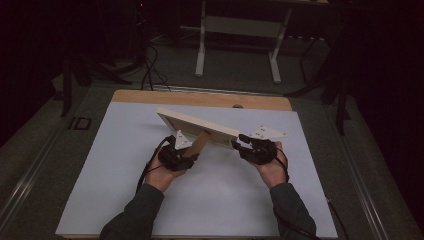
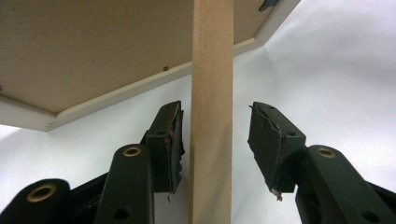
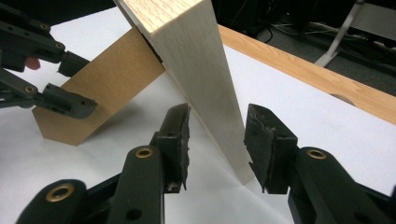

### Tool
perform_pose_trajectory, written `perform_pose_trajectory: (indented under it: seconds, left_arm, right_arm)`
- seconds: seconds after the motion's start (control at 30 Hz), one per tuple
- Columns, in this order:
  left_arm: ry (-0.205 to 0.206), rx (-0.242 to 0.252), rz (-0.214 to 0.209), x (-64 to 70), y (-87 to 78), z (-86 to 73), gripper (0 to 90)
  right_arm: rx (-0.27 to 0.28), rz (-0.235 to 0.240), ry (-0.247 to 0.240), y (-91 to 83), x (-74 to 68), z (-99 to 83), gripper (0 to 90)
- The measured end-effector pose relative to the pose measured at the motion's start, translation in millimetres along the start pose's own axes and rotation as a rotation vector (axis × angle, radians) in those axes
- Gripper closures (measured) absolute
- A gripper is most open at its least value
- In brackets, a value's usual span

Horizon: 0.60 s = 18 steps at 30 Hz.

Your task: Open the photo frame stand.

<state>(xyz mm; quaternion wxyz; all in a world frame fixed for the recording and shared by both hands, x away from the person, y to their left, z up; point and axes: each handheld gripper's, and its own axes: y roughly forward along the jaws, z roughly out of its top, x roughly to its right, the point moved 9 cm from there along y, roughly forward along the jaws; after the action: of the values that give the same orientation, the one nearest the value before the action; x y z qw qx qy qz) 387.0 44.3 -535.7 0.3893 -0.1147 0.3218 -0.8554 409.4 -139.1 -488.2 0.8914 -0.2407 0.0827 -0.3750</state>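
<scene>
- Table (image 1: 100, 190) under white sheet carries the picture frame (image 1: 197, 123), propped tilted near the middle.
- Its brown stand flap (image 2: 212, 116) sits between my left claw (image 2: 215, 140)'s parted jaws, ungripped.
- My right claw (image 3: 217, 140) gapes around the frame's corner; closing both seems next.

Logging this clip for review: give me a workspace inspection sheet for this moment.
Surface: white sheet over a wooden table.
Job's things: picture frame tilted, propped by its brown stand.
Clutter: nothing seen.
Grippers: left gripper open, jaws either side of the stand; right gripper open, jaws either side of the frame's edge.
Cables: one trails from each gripper.
Surroundings: dark room, white table legs behind.
</scene>
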Motion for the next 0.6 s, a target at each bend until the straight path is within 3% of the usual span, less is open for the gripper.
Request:
perform_pose_trajectory:
  seconds: [0.6]
  left_arm:
    - [-0.044, 0.051, -0.022, -8.3, -18.0, 2.2, 55.1]
  right_arm:
    - [-0.015, 0.020, 0.000, -4.9, 0.2, -9.0, 64.2]
